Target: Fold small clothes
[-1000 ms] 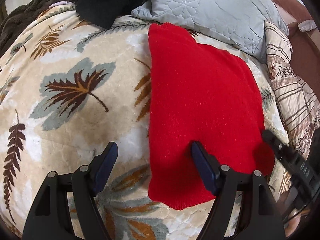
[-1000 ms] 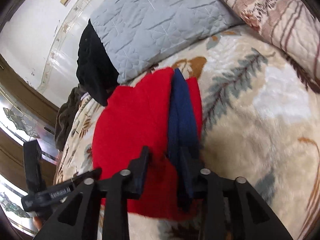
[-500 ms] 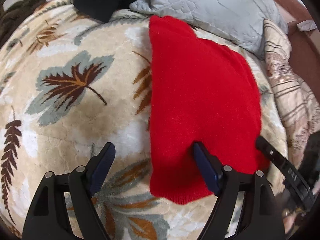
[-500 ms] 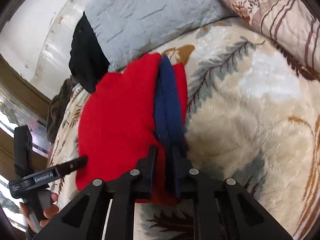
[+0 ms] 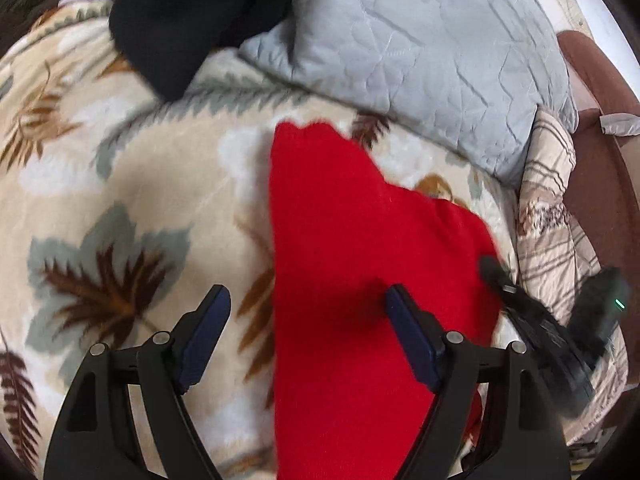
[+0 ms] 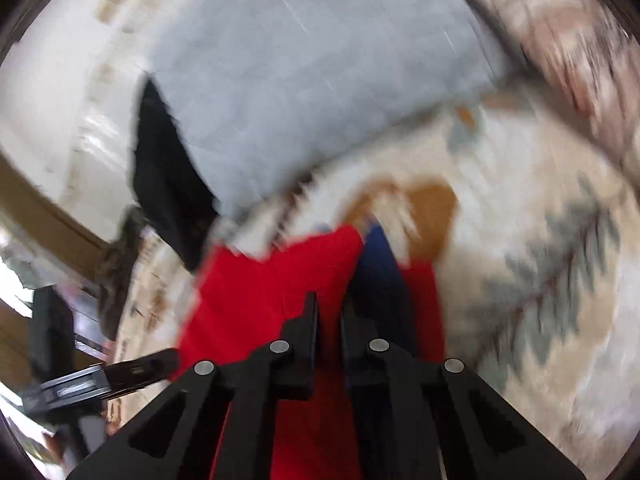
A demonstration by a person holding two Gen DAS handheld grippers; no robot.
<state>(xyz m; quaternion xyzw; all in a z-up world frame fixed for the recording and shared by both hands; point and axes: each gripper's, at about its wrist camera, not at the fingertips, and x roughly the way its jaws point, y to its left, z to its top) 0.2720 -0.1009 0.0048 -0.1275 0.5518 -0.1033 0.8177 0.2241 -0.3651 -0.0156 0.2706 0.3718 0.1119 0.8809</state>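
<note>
A small red knit garment (image 5: pixel 360 264) lies on a leaf-patterned blanket (image 5: pixel 120 208). My left gripper (image 5: pixel 308 320) is open and straddles the garment's left edge, just above it. My right gripper (image 6: pixel 328 312) is shut on the red garment (image 6: pixel 260 300) at its near right edge, where a navy blue band (image 6: pixel 380 276) runs along the cloth. The right gripper also shows in the left wrist view (image 5: pixel 532 320) at the garment's right side. The right wrist view is blurred.
A grey quilted pillow (image 5: pixel 420 48) and a black garment (image 5: pixel 188 12) lie at the back of the bed. A striped beige pillow (image 5: pixel 556 220) lies at the right, with a brown headboard (image 5: pixel 596 128) behind it.
My right gripper has closed on the garment's right edge and pulled it toward me. The garment has slid nearer, away from the grey pillow. My left gripper stays open.
</note>
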